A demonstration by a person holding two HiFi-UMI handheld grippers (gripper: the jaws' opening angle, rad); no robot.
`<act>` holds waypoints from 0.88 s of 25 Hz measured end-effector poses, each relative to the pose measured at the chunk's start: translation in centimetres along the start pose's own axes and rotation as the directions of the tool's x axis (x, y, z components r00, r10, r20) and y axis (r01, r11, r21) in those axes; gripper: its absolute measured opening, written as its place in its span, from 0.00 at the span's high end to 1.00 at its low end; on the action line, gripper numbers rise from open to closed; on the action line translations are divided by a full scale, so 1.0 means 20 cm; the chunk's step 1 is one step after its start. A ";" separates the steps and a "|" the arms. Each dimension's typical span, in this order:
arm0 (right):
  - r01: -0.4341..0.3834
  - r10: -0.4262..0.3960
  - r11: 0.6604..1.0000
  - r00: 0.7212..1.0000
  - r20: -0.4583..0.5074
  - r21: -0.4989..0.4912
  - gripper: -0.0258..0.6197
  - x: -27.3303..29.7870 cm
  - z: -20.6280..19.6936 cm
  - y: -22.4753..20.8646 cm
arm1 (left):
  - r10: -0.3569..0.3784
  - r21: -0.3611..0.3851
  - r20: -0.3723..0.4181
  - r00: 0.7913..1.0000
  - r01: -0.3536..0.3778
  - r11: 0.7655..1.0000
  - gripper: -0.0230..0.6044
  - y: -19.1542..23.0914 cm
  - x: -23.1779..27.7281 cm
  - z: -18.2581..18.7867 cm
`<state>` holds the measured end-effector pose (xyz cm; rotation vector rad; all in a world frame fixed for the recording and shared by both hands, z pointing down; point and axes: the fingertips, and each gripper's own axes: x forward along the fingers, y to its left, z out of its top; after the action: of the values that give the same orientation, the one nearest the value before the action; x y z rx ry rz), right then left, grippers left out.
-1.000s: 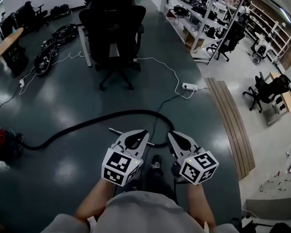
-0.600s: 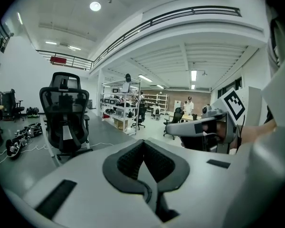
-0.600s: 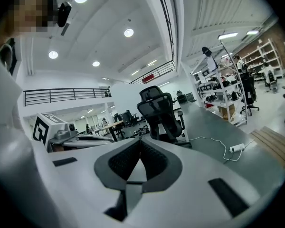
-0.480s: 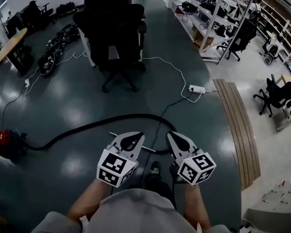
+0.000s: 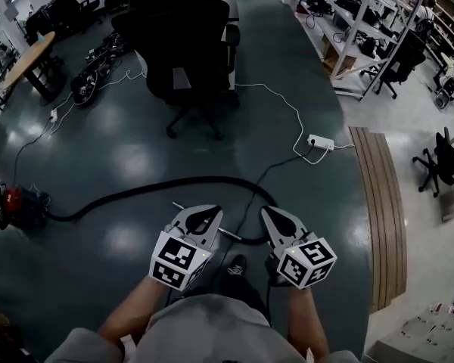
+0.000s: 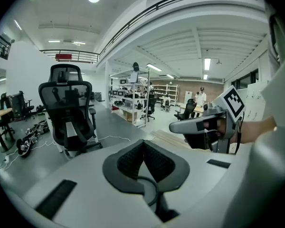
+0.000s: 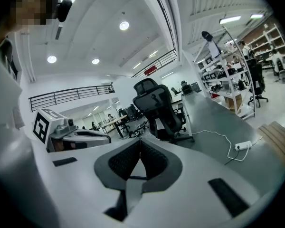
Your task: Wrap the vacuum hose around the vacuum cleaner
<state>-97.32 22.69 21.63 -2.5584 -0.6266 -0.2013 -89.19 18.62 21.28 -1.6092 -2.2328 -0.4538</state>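
At the lower centre, the left gripper (image 5: 202,212) and the right gripper (image 5: 272,212) sit side by side, each with its jaws pressed together and holding nothing. Just beyond them the black vacuum hose (image 5: 159,185) curves across the floor (image 5: 98,142) to the vacuum cleaner (image 5: 17,206) at the left edge. A black office chair (image 5: 185,44) stands farther off, at the upper centre.

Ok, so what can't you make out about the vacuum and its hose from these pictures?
- Vacuum cleaner: head view, small and dark at the left edge, details unreadable.
- Hose: head view, its near end partly hidden behind the left gripper and right gripper.
- Both gripper views: each gripper's own body blocks the floor, so neither hose nor vacuum shows.
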 end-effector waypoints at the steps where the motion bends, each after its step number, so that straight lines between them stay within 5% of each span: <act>1: -0.015 0.015 1.000 1.000 -0.012 -0.001 0.95 0.02 0.00 -0.03 | 0.011 -0.001 -0.007 1.000 -0.011 1.000 0.95 0.01 0.03 0.01; 12: -0.088 0.086 0.996 0.994 -0.072 -0.019 0.95 0.08 0.03 -0.16 | 0.033 0.019 -0.055 0.998 -0.032 0.999 0.95 -0.04 0.20 0.03; 22: -0.031 0.031 1.000 0.995 -0.095 -0.001 0.95 0.07 -0.04 -0.20 | -0.004 0.024 -0.051 0.999 0.006 1.000 0.95 0.01 0.30 -0.01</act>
<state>-97.95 25.93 24.45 -2.5422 -0.5512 -0.3111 -90.78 23.63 24.33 -1.5631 -2.1972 -0.4622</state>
